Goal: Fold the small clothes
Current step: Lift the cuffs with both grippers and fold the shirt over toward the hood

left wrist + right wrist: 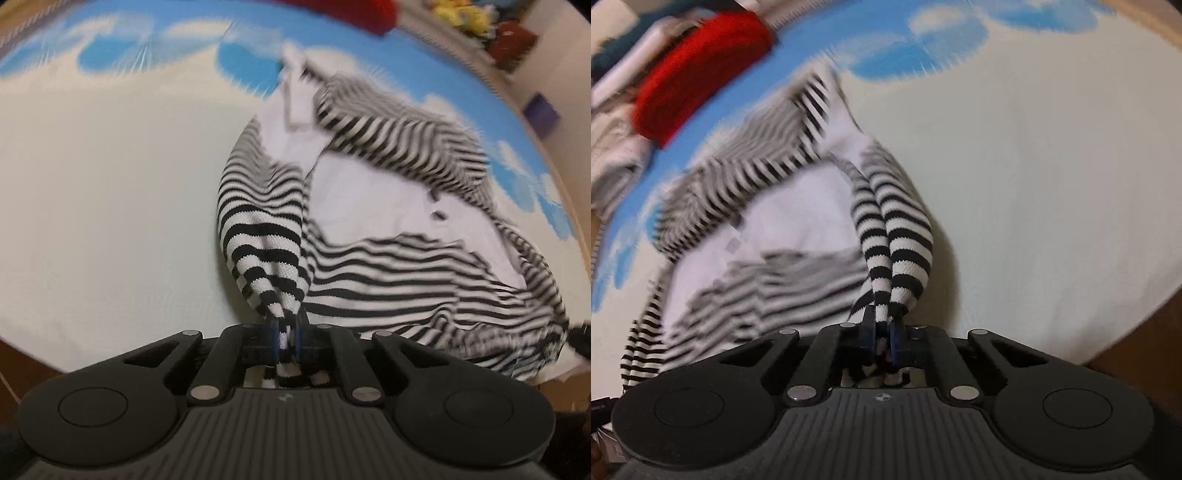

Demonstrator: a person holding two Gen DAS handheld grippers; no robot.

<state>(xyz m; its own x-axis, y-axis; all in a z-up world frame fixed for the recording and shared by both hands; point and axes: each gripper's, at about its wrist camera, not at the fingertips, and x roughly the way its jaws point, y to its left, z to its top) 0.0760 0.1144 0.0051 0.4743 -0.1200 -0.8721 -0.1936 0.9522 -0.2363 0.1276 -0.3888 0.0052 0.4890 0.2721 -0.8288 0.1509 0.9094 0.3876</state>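
Striped garment is what we're working on here: a black-and-white striped top with white panels, lying crumpled on the sky-print sheet, with a pinch of it raised off the sheet at each gripper. We've got the left gripper with its fingers clamped on one bunched striped end, and the right gripper clamped the same way on another striped end, so both are gripping fabric with almost no gap between the pads.

Our guess is we're at the lift-and-spread step, before any real fold goes in. The blur suggests things are moving. Next move probably calls for pulling the two held ends apart so the cloth goes flat, then laying it down square on the sheet. Nothing looks folded yet.

What differs between views: the right wrist shows a red cloth and a pale pile of other clothes at the far left. The left wrist shows only a sliver of that red, but catches yellow plush toys and a purple box off the sheet's edge.
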